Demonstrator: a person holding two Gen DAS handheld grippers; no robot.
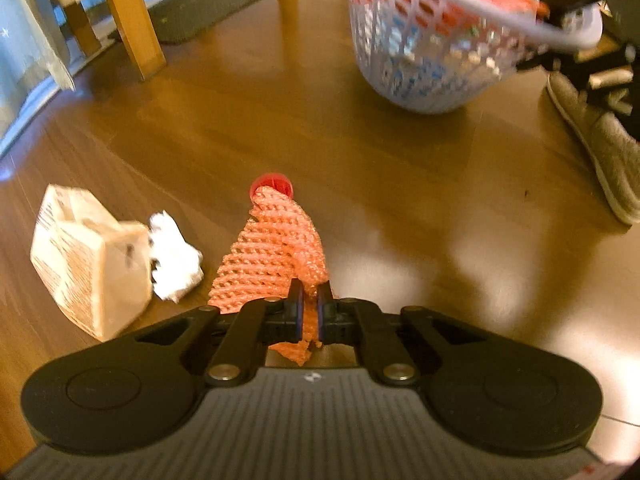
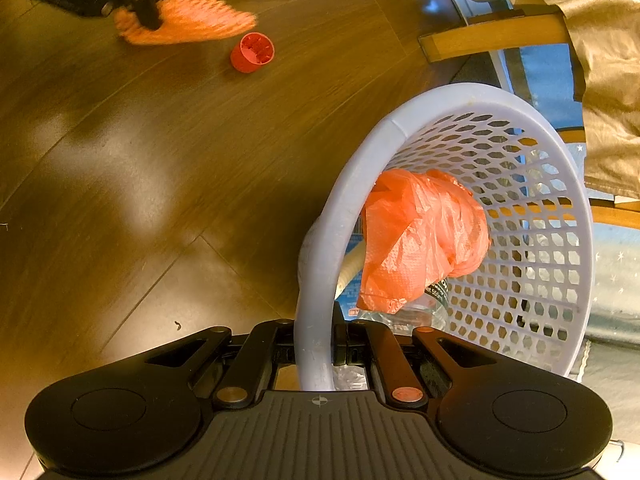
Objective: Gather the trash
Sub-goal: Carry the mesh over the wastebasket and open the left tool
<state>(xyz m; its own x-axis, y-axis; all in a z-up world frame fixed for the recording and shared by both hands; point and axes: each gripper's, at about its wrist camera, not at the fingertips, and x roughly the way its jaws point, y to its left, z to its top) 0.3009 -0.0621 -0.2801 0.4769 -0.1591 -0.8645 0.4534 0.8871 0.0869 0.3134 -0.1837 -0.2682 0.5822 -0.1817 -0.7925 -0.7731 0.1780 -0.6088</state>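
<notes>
Left gripper [image 1: 309,300] is clamping orange foam net [image 1: 272,256] at lower centre, above the floor [image 1: 400,168]; red cap [image 1: 272,186] lying just beyond. Right gripper [image 2: 320,344] is pinching basket [image 2: 520,216] rim, lower right, orange bag [image 2: 420,236] sitting inside. Tissue [image 1: 174,256] touching box [image 1: 88,264], left.

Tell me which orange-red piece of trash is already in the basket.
The crumpled orange plastic bag, lying inside the white basket. The orange foam net is pinched in the left gripper, and the red cap lies on the floor.

Warm dim indoor light, glare patches on wood floor [image 1: 400,152], motion-blurred basket [image 1: 420,40], fisheye-curved edges
</notes>
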